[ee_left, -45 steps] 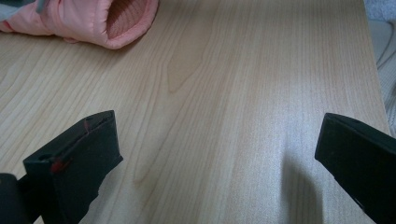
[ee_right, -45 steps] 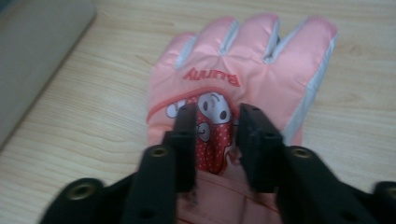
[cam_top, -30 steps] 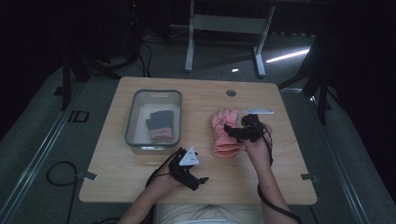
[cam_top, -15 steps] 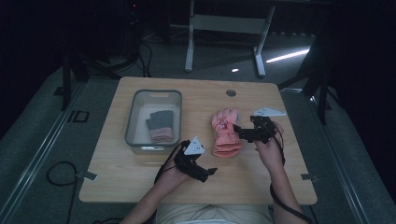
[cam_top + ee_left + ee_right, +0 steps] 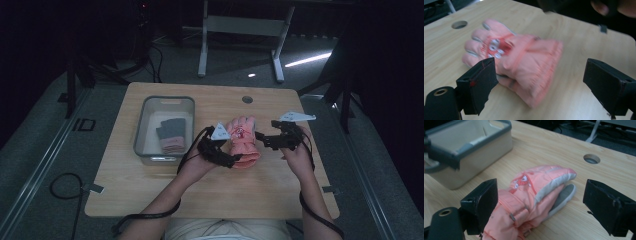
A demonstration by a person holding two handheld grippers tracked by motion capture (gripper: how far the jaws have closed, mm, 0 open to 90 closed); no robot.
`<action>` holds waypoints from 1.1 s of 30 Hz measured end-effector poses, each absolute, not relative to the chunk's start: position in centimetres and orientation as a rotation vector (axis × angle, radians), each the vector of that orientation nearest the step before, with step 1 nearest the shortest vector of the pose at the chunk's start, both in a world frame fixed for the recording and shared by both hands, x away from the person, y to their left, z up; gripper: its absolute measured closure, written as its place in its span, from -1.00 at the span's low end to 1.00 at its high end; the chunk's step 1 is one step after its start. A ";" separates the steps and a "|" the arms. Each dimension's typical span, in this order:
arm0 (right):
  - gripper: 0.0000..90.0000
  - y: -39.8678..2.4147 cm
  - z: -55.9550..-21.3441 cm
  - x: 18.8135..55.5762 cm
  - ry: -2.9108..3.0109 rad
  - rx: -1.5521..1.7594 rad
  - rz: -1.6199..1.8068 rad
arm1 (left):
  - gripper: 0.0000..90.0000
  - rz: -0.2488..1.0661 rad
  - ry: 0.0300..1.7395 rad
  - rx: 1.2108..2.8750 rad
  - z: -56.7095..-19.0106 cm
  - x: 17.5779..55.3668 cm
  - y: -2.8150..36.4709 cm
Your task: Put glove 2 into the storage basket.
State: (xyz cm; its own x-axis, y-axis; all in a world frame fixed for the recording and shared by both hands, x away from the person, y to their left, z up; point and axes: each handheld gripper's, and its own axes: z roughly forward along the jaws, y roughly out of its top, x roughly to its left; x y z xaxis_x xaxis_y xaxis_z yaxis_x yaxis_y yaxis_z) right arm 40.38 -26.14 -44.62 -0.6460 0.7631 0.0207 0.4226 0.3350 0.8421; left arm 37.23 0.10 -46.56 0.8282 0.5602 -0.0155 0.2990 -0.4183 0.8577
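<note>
- High view, nearest first: the left gripper (image 5: 231, 159) sits at the cuff end of the pink gloves (image 5: 243, 141), jaws apart with nothing pinched — they have just been closing a little.
- The gloves lie stacked mid-table (image 5: 150, 190), long axis running away from the person, cuffs near, fingertips far.
- The right gripper (image 5: 260, 137) hovers just off their right side, jaws wide and empty.
- My judgement: the left is nearer the cuff — a grab there needs only a short push forward.
- Farther left stands the bin (image 5: 145, 127), well apart, with folded items inside.

Left tool (image 5: 239, 161) jaws just narrowing, empty; right tool (image 5: 260, 136) agape.
</note>
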 end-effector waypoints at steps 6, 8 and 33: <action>-0.77 -26.0 -44.7 41.3 2.245 1.076 1.268 | -0.59 0.400 0.655 2.026 -45.7 39.4 -0.9; -0.66 -25.8 -44.9 41.7 2.238 1.100 1.241 | -0.53 0.420 0.671 2.023 -45.4 40.3 -1.2; -0.10 -24.1 -50.5 45.4 2.271 1.323 0.981 | -0.42 0.263 1.003 2.164 -50.7 45.3 -3.0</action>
